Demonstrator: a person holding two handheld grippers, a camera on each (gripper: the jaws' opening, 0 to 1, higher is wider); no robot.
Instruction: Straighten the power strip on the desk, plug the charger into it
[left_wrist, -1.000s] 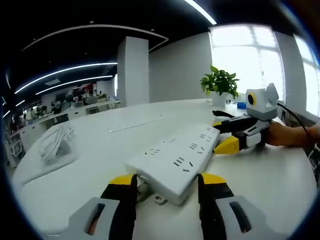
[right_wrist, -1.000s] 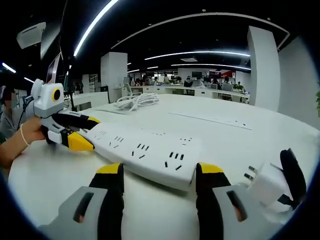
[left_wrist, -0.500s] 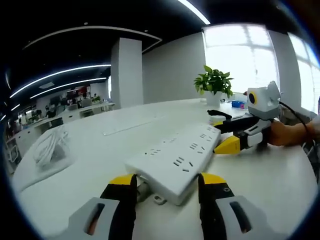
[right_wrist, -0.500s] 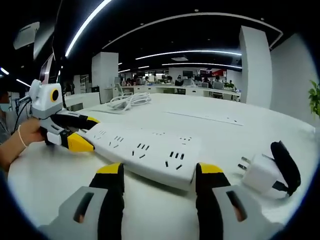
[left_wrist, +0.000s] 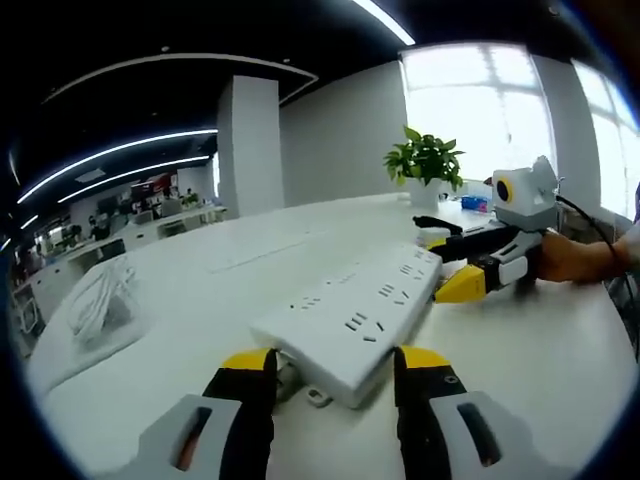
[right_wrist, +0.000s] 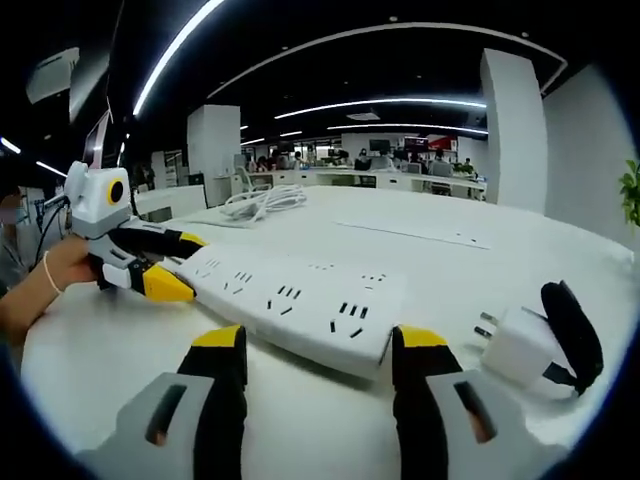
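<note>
Evidently straightening: each open gripper, left gripper (left_wrist: 324, 362) and right gripper (right_wrist: 318, 342), brackets one power strip (right_wrist: 290, 304) end ungrasped; next, the charger (right_wrist: 522, 347) beside the strip needs grasping.

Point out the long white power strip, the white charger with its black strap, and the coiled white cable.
Long white power strip (right_wrist: 295, 300): right gripper view, top face.
White charger (right_wrist: 520, 350): right gripper view, its body.
Coiled white cable (left_wrist: 100, 300): left gripper view, bundle's middle.

- Left gripper (left_wrist: 325, 372): black jaws with yellow tips on grey bases with dark slots.
- Right gripper (right_wrist: 318, 355): the same colours.
- Hand (right_wrist: 62, 272): thin light band at the wrist.
</note>
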